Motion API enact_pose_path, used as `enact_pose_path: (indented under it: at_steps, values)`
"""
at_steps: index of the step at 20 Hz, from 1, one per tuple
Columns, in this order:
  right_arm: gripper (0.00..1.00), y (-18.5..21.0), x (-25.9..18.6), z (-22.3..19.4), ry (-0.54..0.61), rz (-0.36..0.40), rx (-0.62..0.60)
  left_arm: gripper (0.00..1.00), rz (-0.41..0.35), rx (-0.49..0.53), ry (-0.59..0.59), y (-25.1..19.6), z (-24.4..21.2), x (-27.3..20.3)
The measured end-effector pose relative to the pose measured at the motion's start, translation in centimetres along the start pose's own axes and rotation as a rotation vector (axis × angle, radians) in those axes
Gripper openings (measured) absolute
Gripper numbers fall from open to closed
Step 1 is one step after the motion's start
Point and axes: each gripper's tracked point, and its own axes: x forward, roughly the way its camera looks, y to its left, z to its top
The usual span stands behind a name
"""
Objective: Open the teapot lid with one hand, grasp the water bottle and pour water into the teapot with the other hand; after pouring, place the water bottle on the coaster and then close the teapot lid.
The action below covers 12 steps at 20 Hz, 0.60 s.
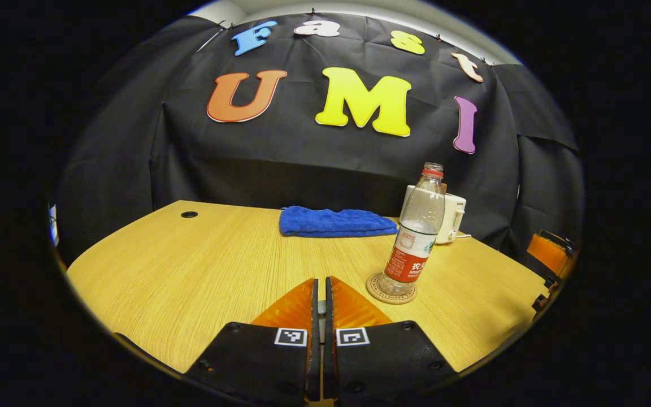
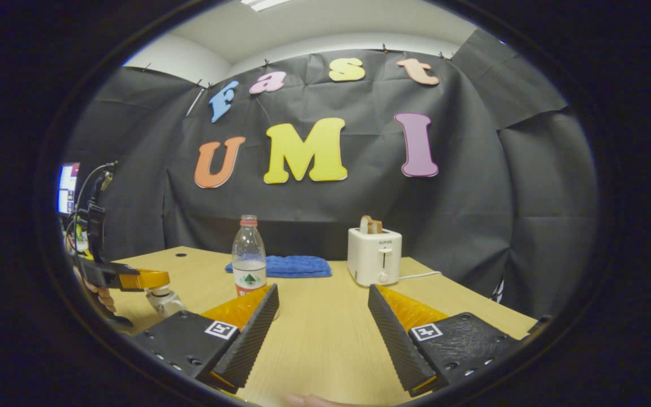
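In the left gripper view the water bottle (image 1: 414, 234) stands upright on the round coaster (image 1: 391, 289), to the right of and beyond my left gripper (image 1: 320, 294). Its fingers are pressed together with a small pale knob pinched between them. The right gripper view shows that left gripper (image 2: 153, 280) from the side, held by a hand, right over a white teapot part (image 2: 163, 302) whose lid knob it grips. My right gripper (image 2: 322, 316) hovers open over the table with nothing between its fingers; the bottle (image 2: 248, 254) stands beyond its left finger.
A white toaster (image 2: 373, 257) with bread in it stands at the back of the wooden table (image 2: 325, 339), its cord trailing right. A folded blue towel (image 1: 334, 221) lies at the back centre. Further left, the tabletop has a cable hole (image 1: 189, 214).
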Motion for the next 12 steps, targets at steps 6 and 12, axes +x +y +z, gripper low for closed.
enact_pose_path:
  at_steps: [6, 12]
  values:
    - [0.98, 0.59, -0.21, 0.14, -0.005, 0.004, -0.016, 0.05, 0.028, 0.033, 0.019, 0.06, -0.89, 0.19]
    - [0.95, 0.52, -0.38, 0.28, -0.006, -0.001, -0.031, 0.08, 0.037, 0.072, 0.029, -0.02, -0.97, 0.08]
